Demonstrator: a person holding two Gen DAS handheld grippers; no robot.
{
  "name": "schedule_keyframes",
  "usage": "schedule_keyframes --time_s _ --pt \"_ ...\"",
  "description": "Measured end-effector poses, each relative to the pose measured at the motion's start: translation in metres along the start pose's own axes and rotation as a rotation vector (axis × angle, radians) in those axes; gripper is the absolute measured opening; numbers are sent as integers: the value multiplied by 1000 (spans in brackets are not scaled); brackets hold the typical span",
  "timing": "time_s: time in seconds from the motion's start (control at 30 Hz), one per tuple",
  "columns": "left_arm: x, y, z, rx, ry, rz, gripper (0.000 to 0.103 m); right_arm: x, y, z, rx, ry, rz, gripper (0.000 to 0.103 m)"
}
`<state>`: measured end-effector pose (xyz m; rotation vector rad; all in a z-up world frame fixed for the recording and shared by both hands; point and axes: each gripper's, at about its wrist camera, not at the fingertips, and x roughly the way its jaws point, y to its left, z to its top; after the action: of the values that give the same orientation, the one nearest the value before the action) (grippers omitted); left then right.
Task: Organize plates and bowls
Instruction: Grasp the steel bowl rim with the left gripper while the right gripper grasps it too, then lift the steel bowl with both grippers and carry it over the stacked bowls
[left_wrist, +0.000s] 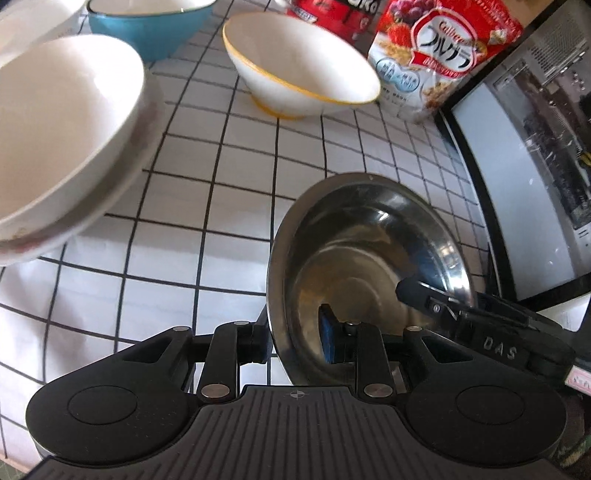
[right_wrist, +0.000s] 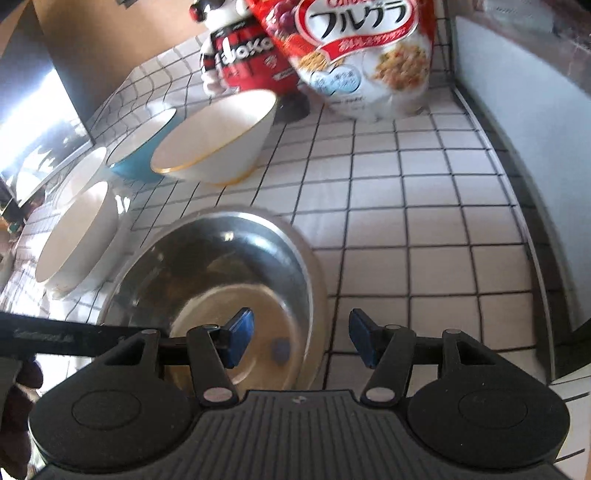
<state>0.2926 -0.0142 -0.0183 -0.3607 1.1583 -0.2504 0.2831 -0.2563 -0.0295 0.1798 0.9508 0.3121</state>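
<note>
Left hand-held gripper (left_wrist: 295, 341) clamped on steel bowl (left_wrist: 369, 266) rim; right hand-held gripper (right_wrist: 301, 341) straddles opposite rim, jaws apart. Close squarely on rim, lift level off worktop (right_wrist: 406, 221).

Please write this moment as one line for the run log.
left gripper: astride rim of steel bowl | right gripper: open, astride the opposite rim | yellow-rimmed bowl: untouched on checked tablecloth

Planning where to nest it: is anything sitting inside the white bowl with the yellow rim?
No. In the left wrist view the white bowl with the yellow rim shows a bare white inside, standing alone on the checked tablecloth.
</note>
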Motion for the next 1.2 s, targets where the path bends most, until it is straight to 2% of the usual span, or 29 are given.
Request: schedule_keyframes --time_s 0.2,0.43,0.57,0.67,0.77,0.83,0.9,1.0,1.13,1.2 --pt "3 -2 1 7 -12 -4 27 -1 8 -4 -27 0 2 57" --pt "1 6 -2 -22 -35 -56 28 1 9 -4 -39 -11 3 58" --pt "0 -1 -5 35 -52 -35 28 2 16 -5 -70 -22 -16 58" --pt "1 -7 -7 66 -55 -9 28 2 17 -5 -59 -14 2 58" --pt "1 -3 -6 6 -54 -19 28 2 15 -5 -12 10 66 55" --pt "2 2 -6 -33 -53 -30 25 1 16 -7 -8 7 61 54" --pt "2 6 -6 -52 -48 -38 22 0 16 -9 -7 3 49 47" --pt "4 12 -3 -77 -36 -55 19 -3 11 -8 11 -7 38 46" --pt "5 11 -2 -49 -21 -53 17 -4 4 -2 35 -15 11 46" --pt "5 6 -3 -7 -16 -36 18 -1 2 -1 52 -5 18 42"
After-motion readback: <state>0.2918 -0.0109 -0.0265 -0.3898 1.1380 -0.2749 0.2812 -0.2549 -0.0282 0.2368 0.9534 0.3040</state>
